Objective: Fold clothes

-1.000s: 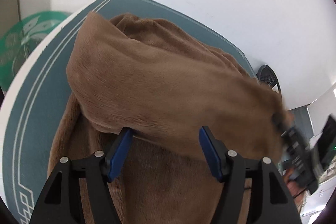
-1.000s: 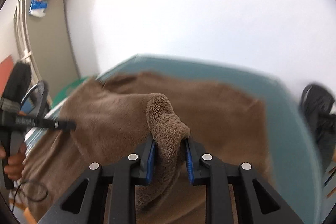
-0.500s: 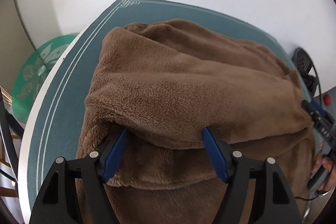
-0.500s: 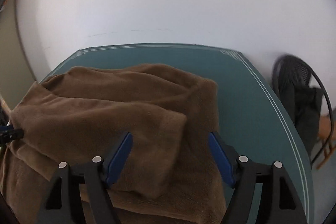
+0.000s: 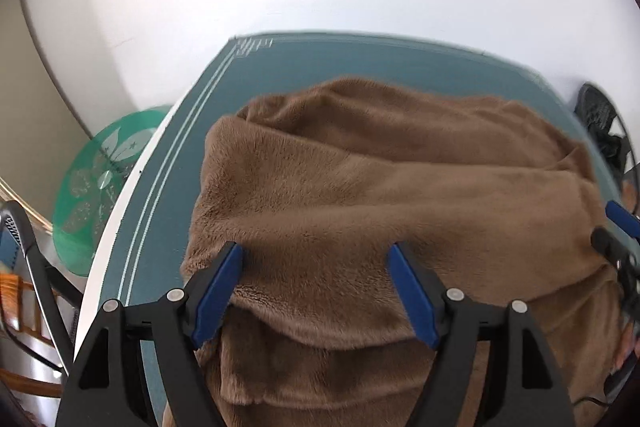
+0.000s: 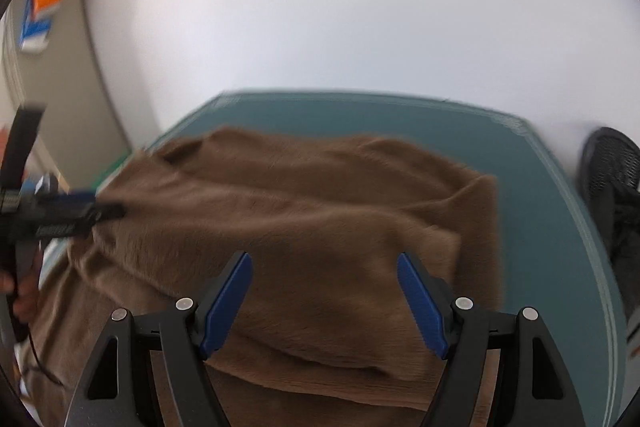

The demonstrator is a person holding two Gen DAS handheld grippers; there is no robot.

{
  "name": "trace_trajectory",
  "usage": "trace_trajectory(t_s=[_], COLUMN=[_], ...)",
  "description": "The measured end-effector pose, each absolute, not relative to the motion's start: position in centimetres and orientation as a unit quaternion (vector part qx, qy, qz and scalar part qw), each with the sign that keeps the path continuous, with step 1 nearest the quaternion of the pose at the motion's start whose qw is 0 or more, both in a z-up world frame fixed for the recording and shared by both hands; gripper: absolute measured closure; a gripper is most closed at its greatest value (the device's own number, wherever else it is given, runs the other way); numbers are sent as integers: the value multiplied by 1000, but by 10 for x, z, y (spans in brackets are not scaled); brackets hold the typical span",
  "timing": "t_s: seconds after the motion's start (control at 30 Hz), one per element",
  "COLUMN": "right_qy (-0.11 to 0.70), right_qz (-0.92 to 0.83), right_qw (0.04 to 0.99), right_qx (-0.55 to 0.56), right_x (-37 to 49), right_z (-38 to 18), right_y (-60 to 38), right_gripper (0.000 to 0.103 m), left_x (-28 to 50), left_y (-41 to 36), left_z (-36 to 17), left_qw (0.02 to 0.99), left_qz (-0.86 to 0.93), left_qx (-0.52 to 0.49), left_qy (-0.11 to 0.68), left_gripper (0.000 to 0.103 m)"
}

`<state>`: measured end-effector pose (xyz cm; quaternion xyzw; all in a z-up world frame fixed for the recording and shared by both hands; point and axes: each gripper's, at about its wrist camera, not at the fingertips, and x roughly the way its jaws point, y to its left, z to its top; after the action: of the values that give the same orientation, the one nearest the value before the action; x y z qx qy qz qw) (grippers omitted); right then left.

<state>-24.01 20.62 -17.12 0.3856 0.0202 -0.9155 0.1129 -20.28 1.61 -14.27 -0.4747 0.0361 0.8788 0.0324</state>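
I have both tongs spread wide with nothing between the pads. My left gripper (image 5: 316, 259) hangs over the near-left part of the fleece (image 5: 400, 195), its left pad close to the folded left edge. My right gripper (image 6: 324, 267) hangs over the near-right part of the fleece (image 6: 300, 219); whether either one touches the cloth I cannot tell.

The brown fleece lies folded on the teal mat (image 5: 360, 59), an upper layer doubled over a lower one, its near hem running across between my fingers in both views. On the left, a strip of bare mat (image 6: 540, 211) with white border lines shows beside the cloth; on the right the strip is wider, out to the table edge. Beyond the far edge of the cloth the mat is bare up to the white wall (image 6: 360, 7). A green disc (image 5: 100, 179) sits off the left edge, a black fan (image 6: 612, 167) off the right.
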Motion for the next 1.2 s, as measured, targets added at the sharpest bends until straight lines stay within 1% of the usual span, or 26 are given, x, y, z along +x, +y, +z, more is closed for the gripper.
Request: trace_trajectory(t_s=[0.13,0.23,0.33,0.47,0.63,0.77,0.87,0.97,1.03,1.07,1.13,1.2], right_qy=[38,53,61,75,71,30,42,53,64,79,88,88], right_qz=[-887,-890,-893,-894,-894,-901,-916,-898,-890,-895,-897,-898], right_qw=[112,121,117,107,104,79,65,59,57,58,53,50], right_qx=[447,437,430,429,431,424,395,432,449,436,429,428], right_x=[-245,-237,-230,-229,-234,-228,-221,-232,-238,-235,-234,-235], right_z=[-201,-204,-204,-205,-202,-182,-166,-187,-200,-203,-205,-206], right_y=[205,208,208,205,204,209,208,207,206,204,203,204], right_gripper=[26,26,25,24,24,24,23,22,18,15,13,8], left_x=[-202,-197,-194,-191,-190,-191,-191,-192,-192,-193,-194,-192], left_y=[14,23,28,31,33,34,35,36,34,33,32,33], left_z=[-156,-161,-166,-167,-168,-167,-165,-164,-166,-166,-167,-168], left_qw=[39,40,33,25,20,18,18,17,20,22,25,22], left_qz=[872,876,880,887,891,888,885,883,885,885,886,888], left_qx=[-485,-473,-460,-448,-439,-446,-452,-457,-453,-454,-453,-447], left_qy=[50,90,109,110,114,112,110,109,103,100,97,100], left_gripper=[23,23,22,21,20,20,17,16,14,13,12,11])
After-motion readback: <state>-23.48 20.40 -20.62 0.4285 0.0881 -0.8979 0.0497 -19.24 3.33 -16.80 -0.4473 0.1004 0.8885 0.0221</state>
